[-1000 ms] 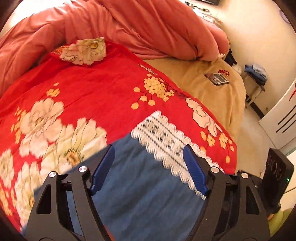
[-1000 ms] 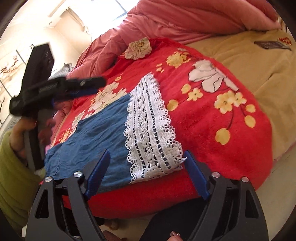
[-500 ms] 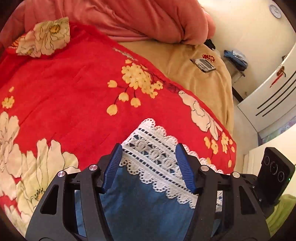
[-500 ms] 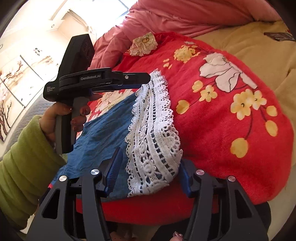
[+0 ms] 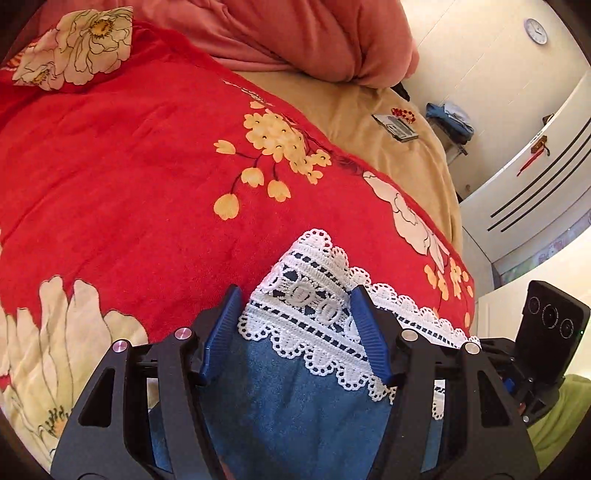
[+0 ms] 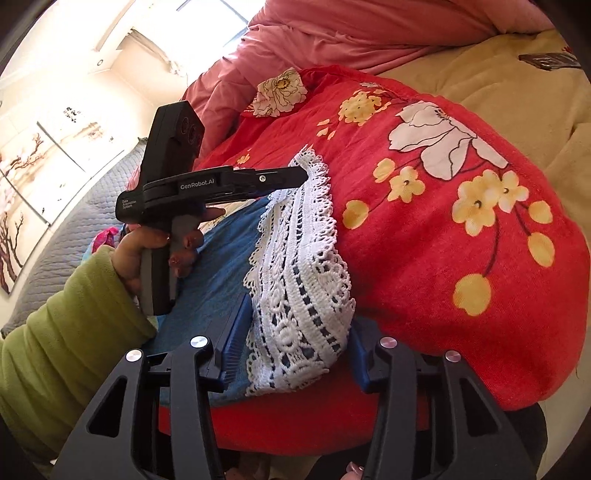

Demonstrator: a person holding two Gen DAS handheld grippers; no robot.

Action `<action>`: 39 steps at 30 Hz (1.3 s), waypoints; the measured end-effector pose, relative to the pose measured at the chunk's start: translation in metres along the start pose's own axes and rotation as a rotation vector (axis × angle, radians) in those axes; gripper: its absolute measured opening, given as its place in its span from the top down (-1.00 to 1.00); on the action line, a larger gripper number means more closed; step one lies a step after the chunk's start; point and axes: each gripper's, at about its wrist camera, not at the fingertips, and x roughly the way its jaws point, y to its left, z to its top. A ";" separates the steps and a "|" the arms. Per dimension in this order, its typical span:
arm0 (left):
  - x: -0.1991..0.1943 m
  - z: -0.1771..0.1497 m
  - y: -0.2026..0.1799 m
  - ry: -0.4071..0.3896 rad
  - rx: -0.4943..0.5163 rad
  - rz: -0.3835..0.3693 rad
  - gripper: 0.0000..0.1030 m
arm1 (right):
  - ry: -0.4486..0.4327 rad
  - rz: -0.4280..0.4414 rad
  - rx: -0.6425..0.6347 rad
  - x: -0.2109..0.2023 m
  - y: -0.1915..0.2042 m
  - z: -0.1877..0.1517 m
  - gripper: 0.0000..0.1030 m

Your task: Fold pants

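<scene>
The blue pants [image 5: 295, 402] with a white lace hem [image 5: 314, 295] lie on a red flowered blanket [image 5: 122, 166]. My left gripper [image 5: 295, 306] has its jaws narrowed around the far corner of the lace hem, with the cloth bunched between them. In the right wrist view the left gripper [image 6: 295, 177] lifts that corner. My right gripper [image 6: 299, 332] has its jaws narrowed around the near corner of the lace hem [image 6: 303, 280], with the blue cloth [image 6: 221, 258] beside it.
A pink duvet [image 5: 295, 33] is heaped at the far end of the bed. A tan sheet [image 5: 388, 147] carries a small dark flat object [image 5: 395, 127]. A white wardrobe [image 5: 535, 166] stands at the right. The bed edge runs just below my right gripper.
Both grippers moved forward onto the lace hem and their jaws narrowed around its two corners. The hem now bunches up and lifts off the blanket.
</scene>
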 end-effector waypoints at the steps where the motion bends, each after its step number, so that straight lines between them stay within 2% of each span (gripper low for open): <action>1: 0.000 0.000 -0.001 0.002 0.004 -0.002 -0.03 | 0.000 0.009 0.003 0.000 0.000 0.000 0.12; 3: 0.002 0.000 -0.005 0.012 0.011 0.000 0.03 | 0.001 0.022 0.008 0.003 -0.001 0.002 0.12; 5: 0.000 0.001 -0.006 0.014 0.013 0.004 0.20 | -0.001 0.023 0.009 0.003 0.000 0.003 0.22; 9: -0.003 0.000 -0.013 0.011 0.033 0.033 0.42 | -0.005 0.033 0.008 0.003 0.002 0.003 0.44; 14: -0.007 -0.003 -0.015 0.011 0.042 0.049 0.64 | -0.014 0.040 -0.027 0.004 0.010 0.003 0.51; 18: -0.015 -0.008 -0.017 -0.007 0.022 0.069 0.68 | -0.049 0.041 -0.070 0.002 0.022 0.004 0.51; 22: -0.037 -0.011 -0.023 -0.053 0.023 0.042 0.69 | -0.066 0.033 -0.119 -0.002 0.041 0.004 0.51; 25: -0.067 -0.015 -0.023 -0.112 0.020 0.011 0.69 | -0.079 0.050 -0.158 -0.007 0.064 0.006 0.51; 29: -0.112 -0.026 -0.017 -0.182 -0.003 0.006 0.69 | -0.090 0.068 -0.233 -0.008 0.100 0.009 0.51; 35: -0.159 -0.059 0.005 -0.235 -0.051 0.029 0.69 | -0.032 0.106 -0.376 0.019 0.166 0.000 0.51; 39: -0.171 -0.083 0.025 -0.244 -0.106 0.037 0.67 | 0.027 0.104 -0.426 0.044 0.190 -0.013 0.51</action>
